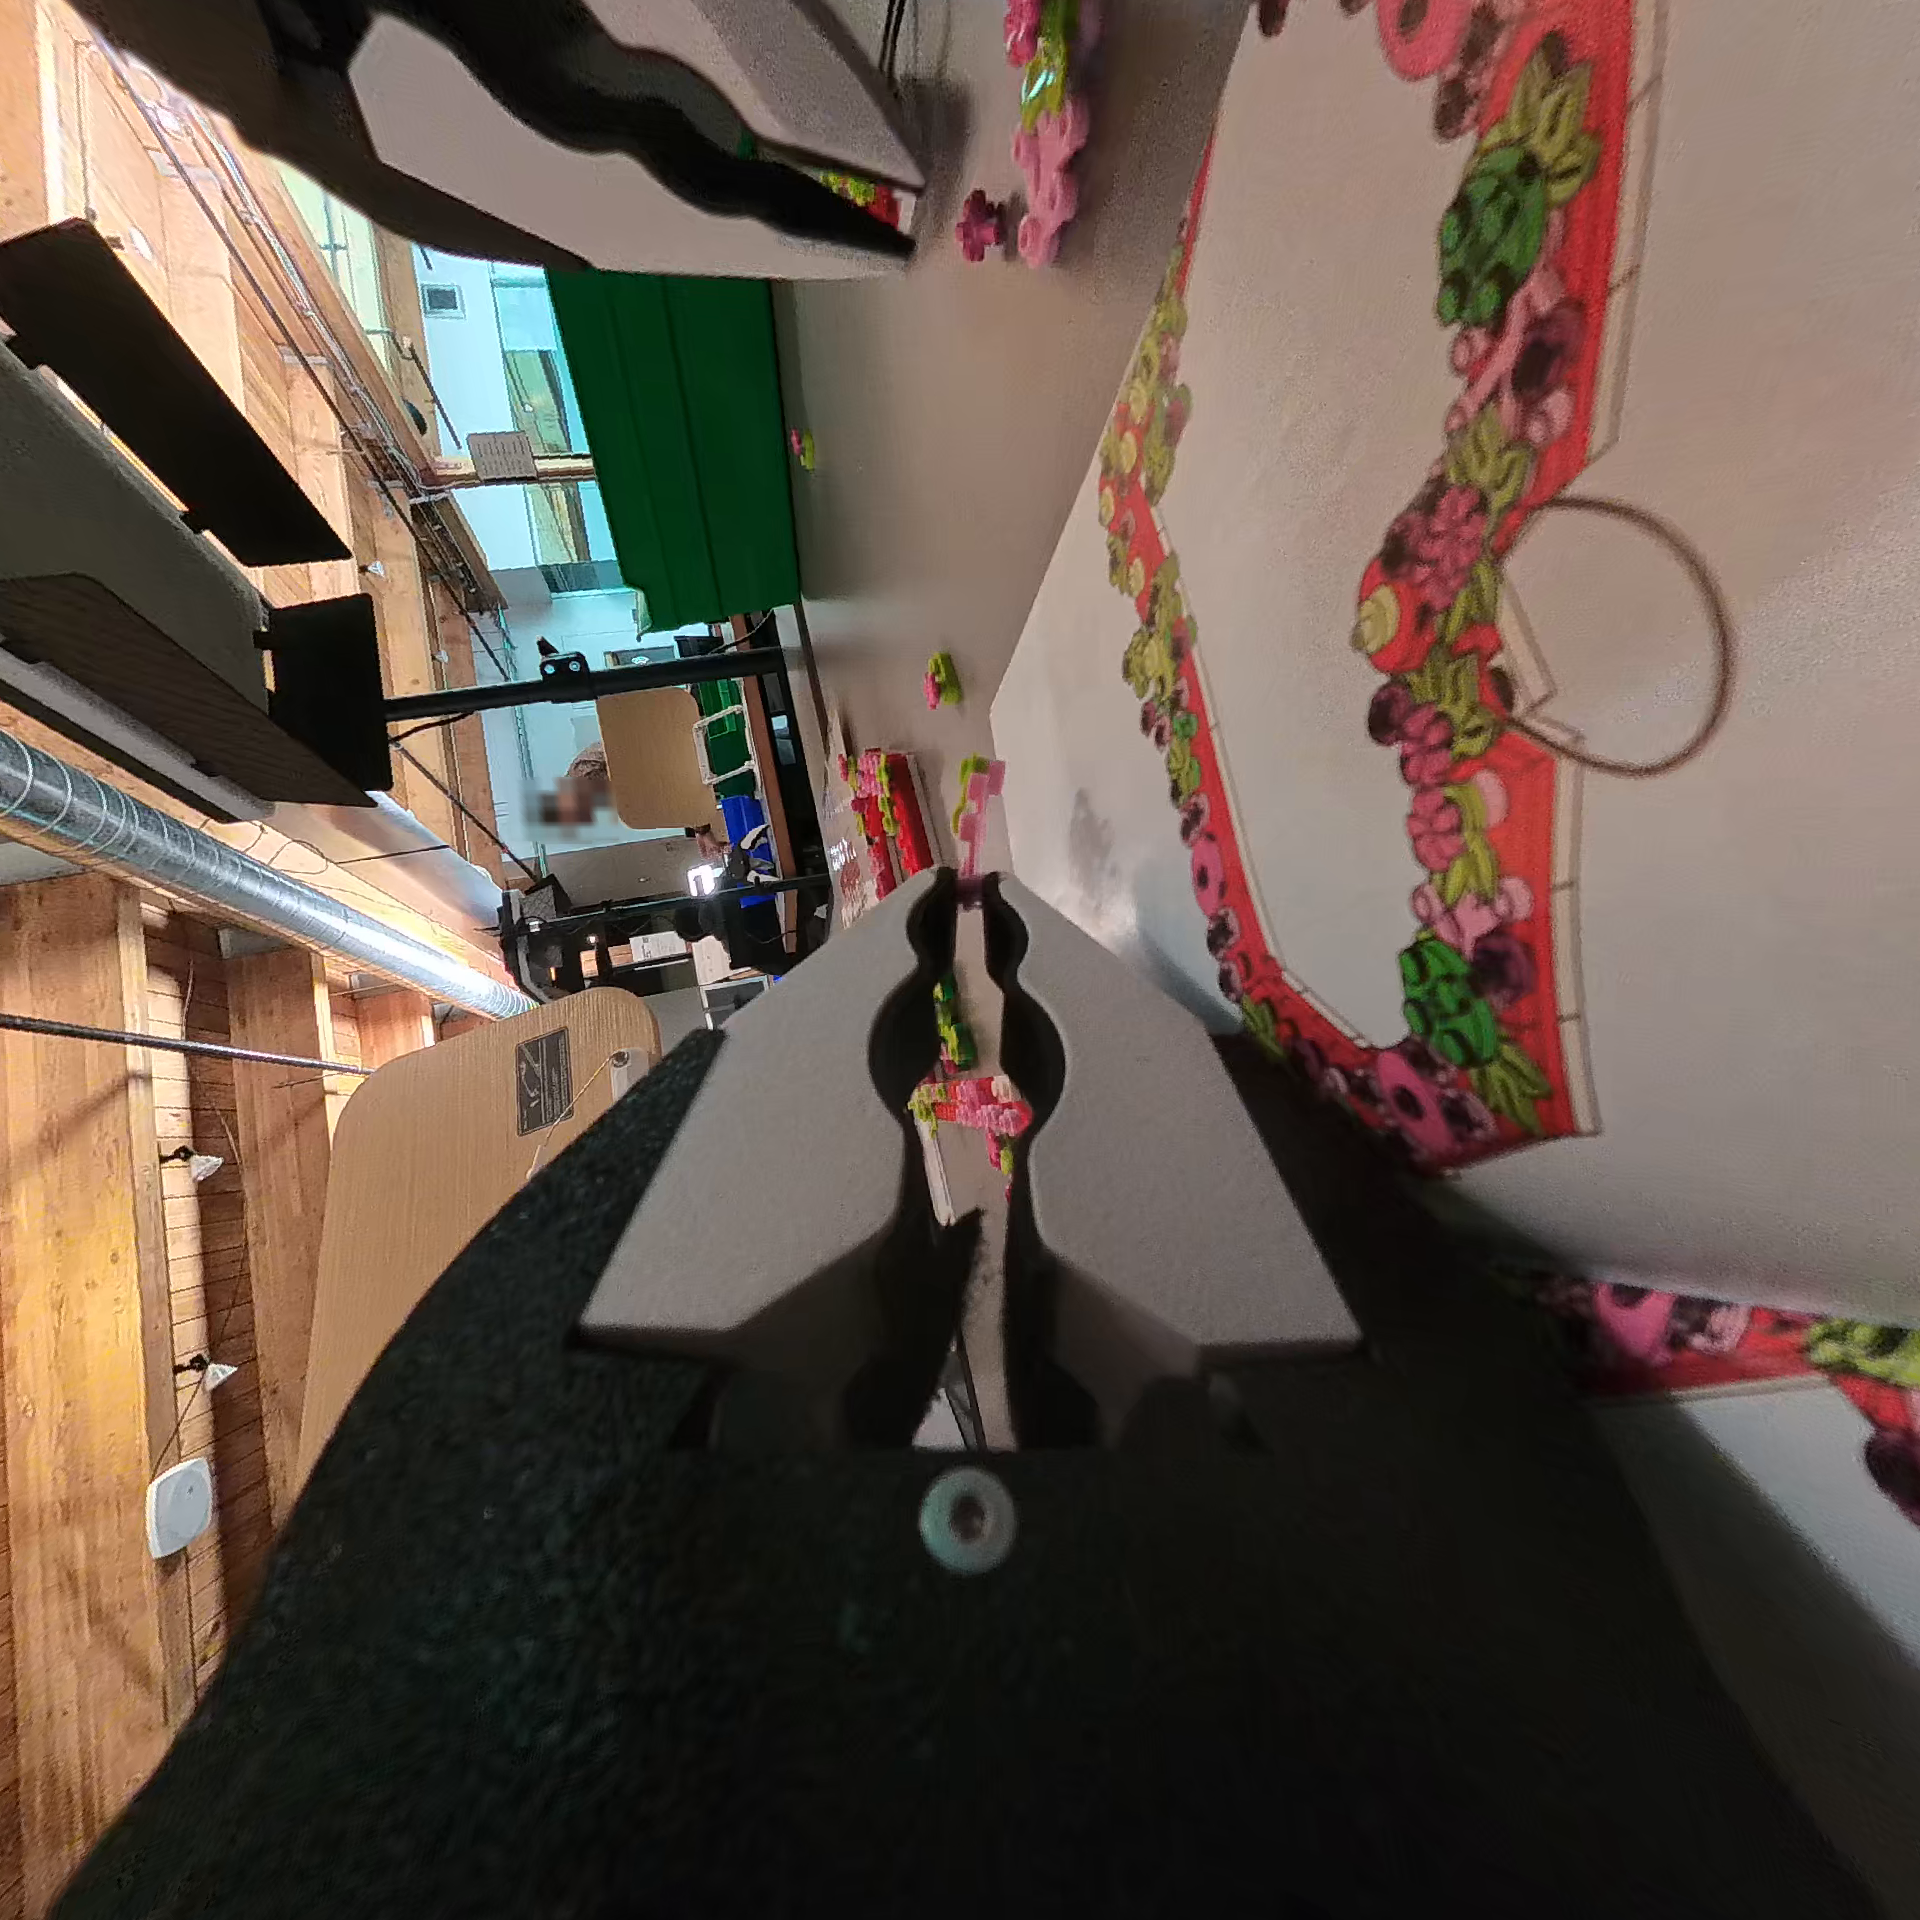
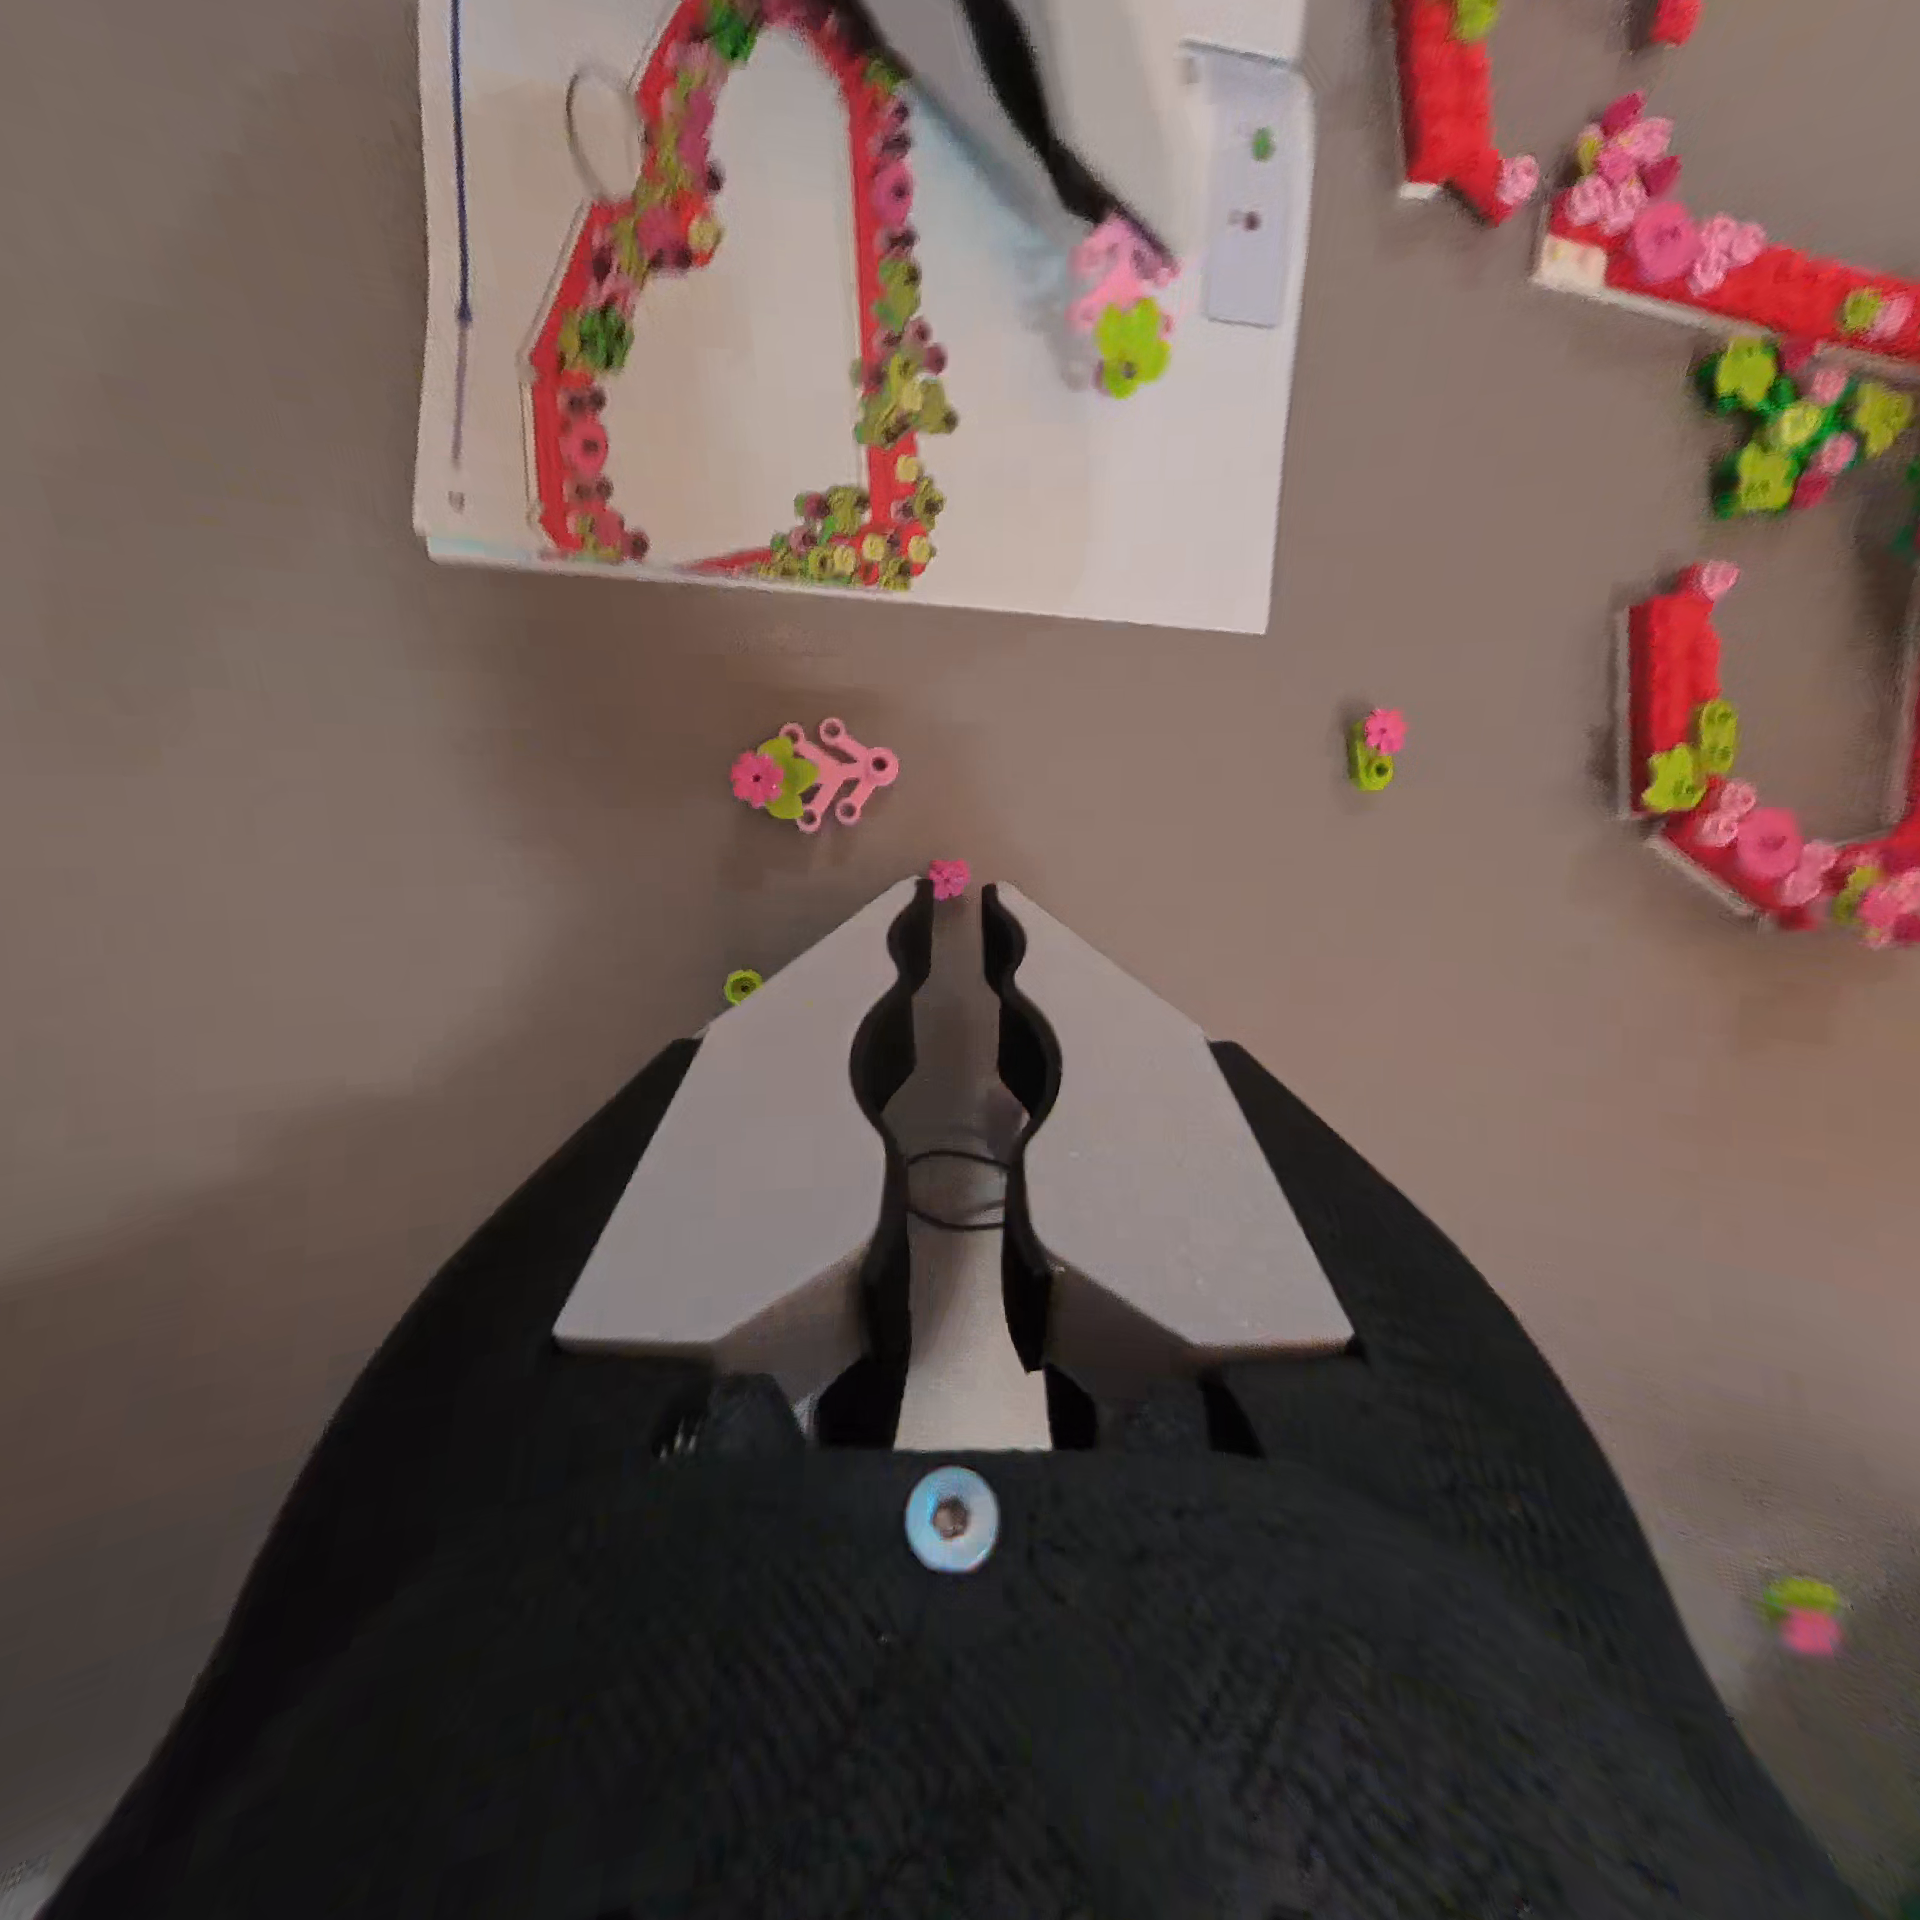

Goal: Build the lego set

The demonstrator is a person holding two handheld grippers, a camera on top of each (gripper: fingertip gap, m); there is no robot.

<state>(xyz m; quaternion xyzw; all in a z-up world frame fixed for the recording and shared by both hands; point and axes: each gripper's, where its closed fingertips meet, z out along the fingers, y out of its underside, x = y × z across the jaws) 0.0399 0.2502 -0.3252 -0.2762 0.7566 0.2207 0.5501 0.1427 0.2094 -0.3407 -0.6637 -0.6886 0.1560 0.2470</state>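
My left gripper (image 1: 967, 885) is shut on a light pink branch piece (image 1: 971, 890). In the right wrist view that gripper (image 2: 1127, 244) holds the pink branch (image 2: 1112, 265), with a lime leaf (image 2: 1130, 343) on it, above the open instruction booklet (image 2: 1039, 499). My right gripper (image 2: 952, 896) is low over the grey table, its jaws a narrow gap apart. A small dark pink flower (image 2: 948, 878) lies just beyond its tips. In the left wrist view the right gripper (image 1: 906, 229) sits next to that flower (image 1: 982, 223).
A pink branch with a leaf and flower (image 2: 821, 774) lies ahead of the right gripper, a lime stud (image 2: 742, 985) to its left. Red flowered wall sections (image 2: 1683, 686) (image 2: 1766, 281) stand at the right. Small leaf-and-flower pieces (image 2: 1374, 753) (image 2: 1808, 1616) lie loose. The tips of one gripper are about 12 cm away from the tips of the other.
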